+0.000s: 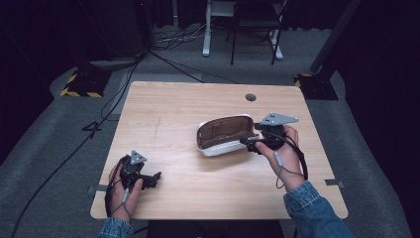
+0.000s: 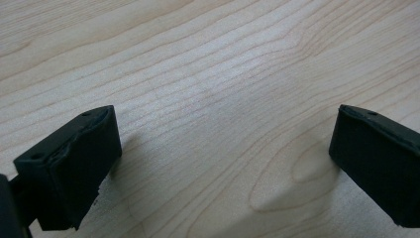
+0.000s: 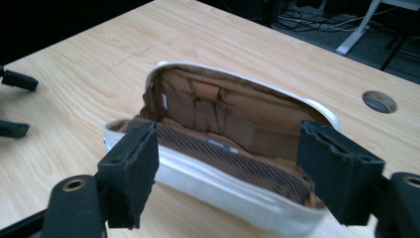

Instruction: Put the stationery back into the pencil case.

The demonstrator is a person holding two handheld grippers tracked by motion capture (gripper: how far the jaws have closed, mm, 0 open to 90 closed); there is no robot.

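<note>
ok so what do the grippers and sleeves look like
Both grippers, left and right, are black, each with two blocky black jaws whose edges look worn. A grey three-cornered plate sits on top of each, and a thin dark cable trails from each across the hand. The sleeves are blue denim.

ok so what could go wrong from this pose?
1. The right gripper is open at the case's right end, and the left gripper rests open far off on the table, so nothing braces the case; a push may slide it.
2. The lid stands open; the jaws straddle the near wall and could pinch the lining rather than the shell.
</note>
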